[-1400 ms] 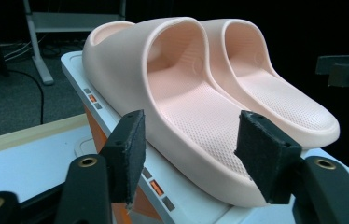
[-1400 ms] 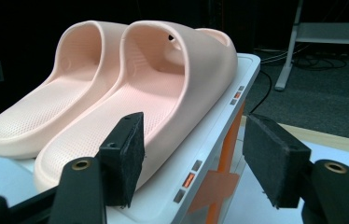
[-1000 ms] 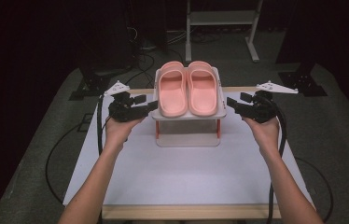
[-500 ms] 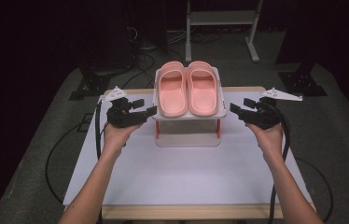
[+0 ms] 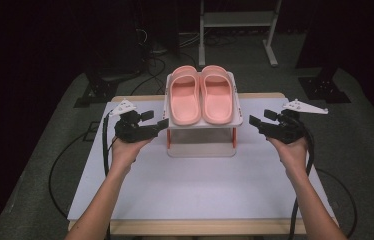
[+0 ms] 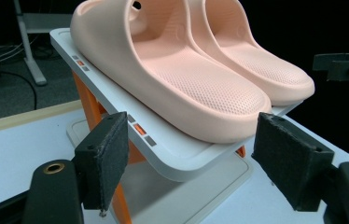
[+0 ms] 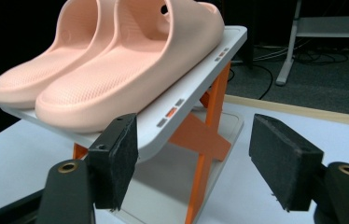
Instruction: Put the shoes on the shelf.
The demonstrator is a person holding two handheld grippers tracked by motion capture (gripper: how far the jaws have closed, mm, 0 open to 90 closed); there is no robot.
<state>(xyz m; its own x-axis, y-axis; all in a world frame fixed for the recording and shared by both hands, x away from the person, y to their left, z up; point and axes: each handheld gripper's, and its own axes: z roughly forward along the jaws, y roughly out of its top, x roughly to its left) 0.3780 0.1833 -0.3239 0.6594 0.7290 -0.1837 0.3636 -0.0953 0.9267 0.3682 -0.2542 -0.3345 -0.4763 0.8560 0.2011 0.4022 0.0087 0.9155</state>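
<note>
Pink slippers (image 5: 201, 94) parked side by side on tilted white rack (image 5: 228, 122) mid-counter (image 5: 200, 190); left tongs (image 5: 161, 124) and right tongs (image 5: 253, 121) spread, empty, flanking rack's sides, probably staged to grab its shelf edges.

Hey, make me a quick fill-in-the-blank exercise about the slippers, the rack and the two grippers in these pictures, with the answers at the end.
1. The pair of slippers is coloured ____.
2. The slippers rest on the ____ shelf of the white rack.
3. The rack's crossed legs are coloured ____.
4. The jaws of the left gripper and the right gripper both stand ____.

Missing words: pink; top; orange; open
</note>
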